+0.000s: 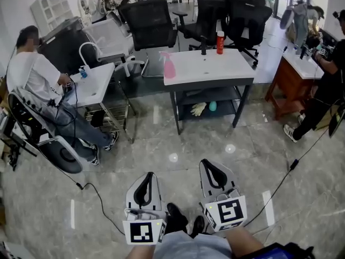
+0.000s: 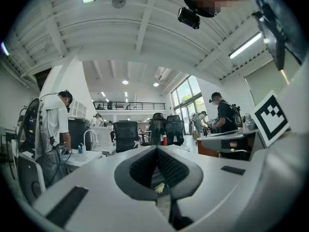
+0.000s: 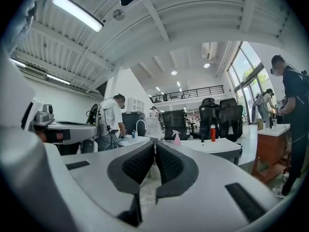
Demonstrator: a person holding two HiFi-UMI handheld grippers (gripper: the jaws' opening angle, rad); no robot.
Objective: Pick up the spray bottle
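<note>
On the near-left corner of the white table (image 1: 213,69), the pink spray bottle (image 1: 168,66) is standing upright, with nothing touching it; in the right gripper view it is showing as a small pink shape (image 3: 176,137) just above the jaw tips. A red bottle (image 1: 220,42) is standing at the table's far edge, well apart from the spray bottle. On the shelf under the tabletop, yellow gloves (image 1: 198,109) are lying beside a teal object (image 1: 213,106). Black office chairs (image 1: 148,25) are sitting behind the table.

Both grippers are hanging low at the bottom of the head view, well short of the table and pointing level toward it. The left gripper (image 1: 145,178) is keeping its jaws pressed together at the tips, with nothing between them. The right gripper (image 1: 211,166) is doing the same, pads meeting and empty.

At the left, a seated person (image 1: 32,77) is working at a small white table (image 1: 97,88) with a small blue bottle (image 1: 83,72) on it. At the right, another person (image 1: 330,74) is standing at a brown wooden desk (image 1: 291,82). A black cable (image 1: 94,190) is trailing over the grey tiled floor (image 1: 178,139).
</note>
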